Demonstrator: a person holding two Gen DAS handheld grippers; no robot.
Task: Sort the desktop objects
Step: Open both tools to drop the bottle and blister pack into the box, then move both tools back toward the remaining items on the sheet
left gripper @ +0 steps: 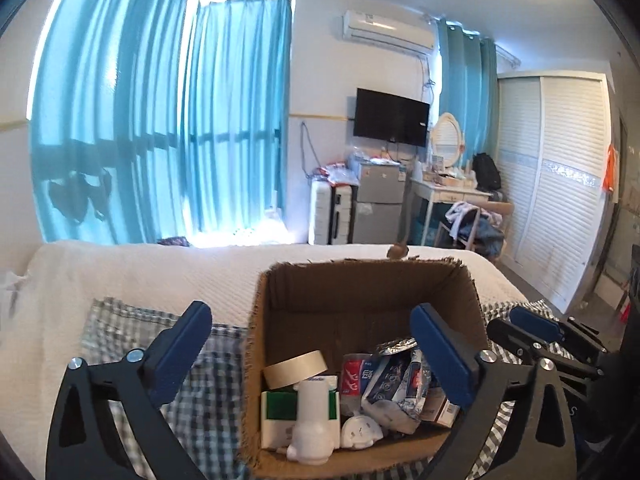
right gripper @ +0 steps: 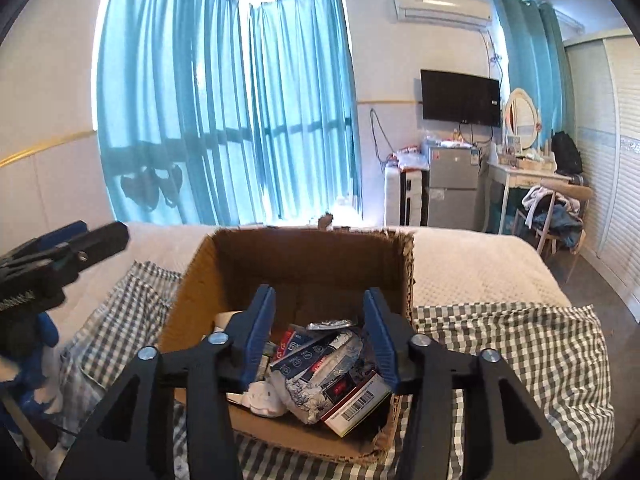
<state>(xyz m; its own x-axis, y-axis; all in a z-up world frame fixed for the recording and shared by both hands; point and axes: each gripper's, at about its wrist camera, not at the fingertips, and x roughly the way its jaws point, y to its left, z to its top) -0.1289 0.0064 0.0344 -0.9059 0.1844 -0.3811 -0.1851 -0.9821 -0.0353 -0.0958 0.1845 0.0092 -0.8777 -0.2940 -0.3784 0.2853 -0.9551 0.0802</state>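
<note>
An open cardboard box (left gripper: 256, 360) (right gripper: 304, 256) stands on a checked cloth on a bed. It holds a tape roll (left gripper: 296, 368), a white bottle (left gripper: 314, 416), a green and white carton (left gripper: 280, 412), a red tube (left gripper: 354, 376), a blue-patterned packet (left gripper: 392, 392) (right gripper: 320, 376) and a barcoded red and white carton (right gripper: 356, 404). My left gripper (left gripper: 310, 310) hovers over the box's left half, open wide with nothing between its fingers. My right gripper (right gripper: 319, 293) hovers open over the right half, gripping nothing. Each gripper shows at the edge of the other's view: the right (left gripper: 536, 328), the left (right gripper: 80, 248).
A white bedspread (left gripper: 140, 276) lies under the checked cloth (right gripper: 500, 344), which spreads to both sides of the box. Beyond the bed are blue curtains, a wall TV (left gripper: 392, 118), a small fridge (right gripper: 452, 188), a dressing table, a chair with clothes (right gripper: 556, 208) and a white wardrobe.
</note>
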